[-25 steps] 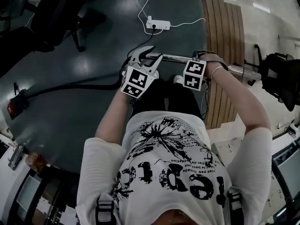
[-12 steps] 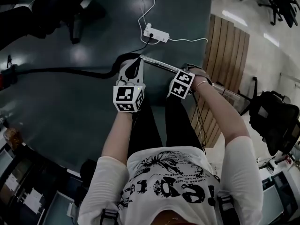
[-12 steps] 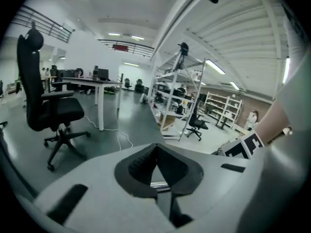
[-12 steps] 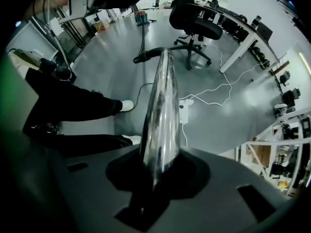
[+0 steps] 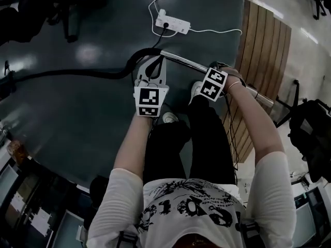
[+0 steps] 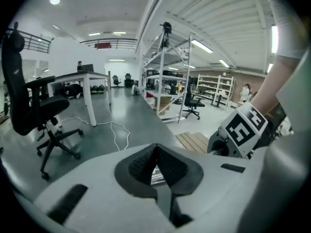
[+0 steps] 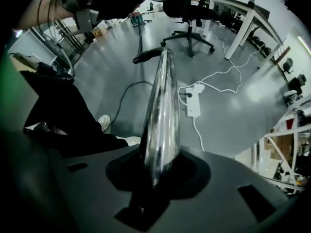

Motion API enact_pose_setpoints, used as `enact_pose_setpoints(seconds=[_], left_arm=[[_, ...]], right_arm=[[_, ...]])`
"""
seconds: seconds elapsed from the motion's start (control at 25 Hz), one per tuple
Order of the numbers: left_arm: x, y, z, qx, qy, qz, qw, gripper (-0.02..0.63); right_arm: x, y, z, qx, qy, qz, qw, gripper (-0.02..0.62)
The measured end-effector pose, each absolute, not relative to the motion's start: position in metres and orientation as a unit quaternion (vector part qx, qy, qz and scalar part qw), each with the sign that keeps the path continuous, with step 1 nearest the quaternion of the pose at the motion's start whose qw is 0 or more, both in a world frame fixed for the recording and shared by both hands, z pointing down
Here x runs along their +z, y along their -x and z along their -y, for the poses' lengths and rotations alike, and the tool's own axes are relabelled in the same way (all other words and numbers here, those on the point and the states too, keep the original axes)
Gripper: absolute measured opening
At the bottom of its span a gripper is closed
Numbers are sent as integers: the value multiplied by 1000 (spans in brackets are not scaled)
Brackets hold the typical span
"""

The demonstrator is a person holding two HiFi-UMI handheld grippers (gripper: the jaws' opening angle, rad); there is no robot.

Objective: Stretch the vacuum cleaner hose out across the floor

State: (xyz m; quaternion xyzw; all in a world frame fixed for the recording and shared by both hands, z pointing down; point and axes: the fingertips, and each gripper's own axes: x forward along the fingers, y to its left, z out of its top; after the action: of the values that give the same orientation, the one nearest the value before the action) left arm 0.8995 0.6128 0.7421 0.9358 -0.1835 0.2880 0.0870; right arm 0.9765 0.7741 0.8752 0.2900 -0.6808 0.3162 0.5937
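A chrome vacuum tube (image 5: 181,61) lies slanted low over the dark floor. Its black hose (image 5: 77,75) curves off its far end and runs left across the floor. My right gripper (image 5: 209,79) points down and is shut on the tube (image 7: 163,106), which runs out between its pads (image 7: 146,178); its jaws have just been opening slightly with the tube still between them. My left gripper (image 5: 154,63) sits beside the tube's hose end, its dark pads (image 6: 141,164) pressed together with nothing between them. The hose (image 7: 146,55) bends away past the tube's tip.
A white power strip (image 5: 172,25) with trailing cables lies just beyond the tube. Wooden slats (image 5: 264,56) cover the floor at the right. Office chairs stand at the top left (image 5: 67,4) and right edge (image 5: 310,133). The person's legs and shoes (image 5: 169,118) are below the grippers.
Both grippers have sunk toward the floor with the tube. The left jaws, spread beside the tube before, have closed. The hose now lies straighter toward the left.
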Motion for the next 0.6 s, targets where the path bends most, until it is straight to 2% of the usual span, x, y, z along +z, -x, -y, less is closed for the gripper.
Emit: enact_pose_setpoints(seconds=[0.32, 0.6], left_arm=[[929, -917, -619, 296, -946, 122, 43, 3], [1054, -935, -630, 301, -951, 69, 20, 3]], right_arm=[[1038, -984, -795, 346, -291, 688, 567, 104], [1138, -995, -806, 365, -312, 699, 530, 104]])
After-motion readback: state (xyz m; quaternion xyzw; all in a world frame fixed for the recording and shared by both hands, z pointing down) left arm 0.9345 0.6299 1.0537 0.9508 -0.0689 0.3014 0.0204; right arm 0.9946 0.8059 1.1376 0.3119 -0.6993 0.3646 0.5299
